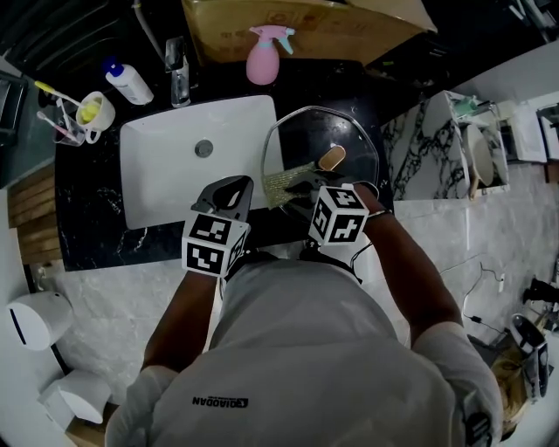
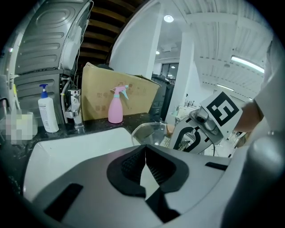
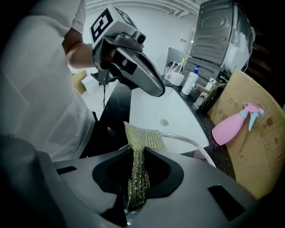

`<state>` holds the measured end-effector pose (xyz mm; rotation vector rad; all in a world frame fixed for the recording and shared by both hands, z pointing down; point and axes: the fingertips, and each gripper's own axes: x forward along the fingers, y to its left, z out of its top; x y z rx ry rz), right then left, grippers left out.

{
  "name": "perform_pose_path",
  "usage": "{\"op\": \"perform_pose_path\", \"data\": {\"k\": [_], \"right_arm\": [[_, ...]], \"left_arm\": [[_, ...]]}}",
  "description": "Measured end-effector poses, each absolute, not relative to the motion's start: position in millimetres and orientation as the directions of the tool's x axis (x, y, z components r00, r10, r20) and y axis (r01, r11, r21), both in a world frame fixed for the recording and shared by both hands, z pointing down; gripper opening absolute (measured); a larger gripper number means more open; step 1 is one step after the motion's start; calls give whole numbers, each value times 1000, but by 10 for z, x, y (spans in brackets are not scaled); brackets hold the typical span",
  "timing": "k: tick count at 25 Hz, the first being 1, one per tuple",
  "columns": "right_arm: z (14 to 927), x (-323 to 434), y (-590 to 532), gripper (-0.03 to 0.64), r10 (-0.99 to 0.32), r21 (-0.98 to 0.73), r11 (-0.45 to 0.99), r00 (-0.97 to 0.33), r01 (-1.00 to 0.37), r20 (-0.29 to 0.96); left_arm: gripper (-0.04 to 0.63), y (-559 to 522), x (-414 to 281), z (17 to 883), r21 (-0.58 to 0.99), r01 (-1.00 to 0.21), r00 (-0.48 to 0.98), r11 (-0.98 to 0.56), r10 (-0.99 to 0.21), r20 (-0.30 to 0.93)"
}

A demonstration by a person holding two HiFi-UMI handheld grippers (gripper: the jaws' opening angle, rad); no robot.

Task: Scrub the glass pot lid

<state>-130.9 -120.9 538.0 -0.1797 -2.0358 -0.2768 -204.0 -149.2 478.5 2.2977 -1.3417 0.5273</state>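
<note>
Nearest, the person's white shirt (image 1: 306,349) fills the bottom of the head view, with both arms reaching forward over the dark worktop (image 1: 87,227). The left gripper (image 1: 234,183) hangs over the near right corner of the white sink (image 1: 157,188), just left of the lid; its 2 jaws are clenched together with nothing between them, as the left gripper view (image 2: 144,153) shows. The right gripper (image 1: 297,185) sits just beside it on the right, angled down, its jaws clamped on a strip of gold-green mesh scouring cloth (image 3: 139,169). The cloth's free end (image 1: 288,179) fans out onto the near left part of the glass pot lid (image 1: 306,135).

The lid lies right of the basin, its left edge overlapping the sink's right rim, with a wooden knob (image 1: 332,158) at its middle.

Farther back, a faucet (image 1: 177,74) stands behind the sink, with a white pump bottle (image 1: 129,83) and a cup of toothbrushes (image 1: 92,109) to its left. A pink spray bottle (image 1: 262,54) stands to the faucet's right, in front of a cardboard box (image 1: 306,26).
</note>
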Motion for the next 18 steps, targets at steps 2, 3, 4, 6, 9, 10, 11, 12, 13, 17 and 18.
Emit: {"op": "perform_pose_path", "data": {"k": [2, 3, 4, 6, 9, 10, 11, 12, 13, 17, 18], "right_arm": [[5390, -1269, -1170, 92, 16, 122, 955, -458, 270, 889], [5394, -1250, -1152, 92, 21, 123, 952, -456, 282, 890], [5397, -1231, -1135, 92, 26, 122, 948, -454, 294, 891], [5402, -1190, -1105, 92, 36, 122, 940, -452, 317, 892], [5412, -1128, -1068, 92, 41, 134, 926, -448, 353, 893], [5418, -1111, -1055, 92, 42, 139, 921, -447, 363, 893], [5424, -1093, -1043, 92, 43, 143, 917, -448, 372, 893], [5429, -1072, -1030, 92, 46, 144, 914, -449, 380, 892], [5432, -1050, -1018, 92, 49, 144, 912, -450, 385, 891], [5425, -954, -975, 92, 73, 127, 914, -464, 385, 883], [5424, -930, -966, 92, 79, 121, 916, -469, 382, 880]], "left_arm": [[15, -1489, -1995, 4794, 169, -880, 462, -443, -717, 522], [15, -1488, -1973, 4799, 170, -880, 462, -444, -716, 523], [15, -1488, -1952, 4801, 170, -879, 463, -445, -715, 524], [15, -1487, -1915, 4802, 170, -879, 464, -446, -713, 526], [15, -1481, -1873, 4807, 170, -879, 463, -446, -710, 530], [15, -1479, -1860, 4814, 169, -878, 464, -447, -709, 532], [15, -1476, -1843, 4822, 169, -877, 465, -449, -707, 534], [15, -1474, -1823, 4828, 169, -876, 467, -452, -704, 535], [15, -1474, -1799, 4833, 169, -874, 470, -456, -702, 536], [15, -1496, -1706, 4832, 171, -866, 482, -470, -692, 537], [15, -1503, -1683, 4830, 170, -863, 485, -475, -690, 536]]}}
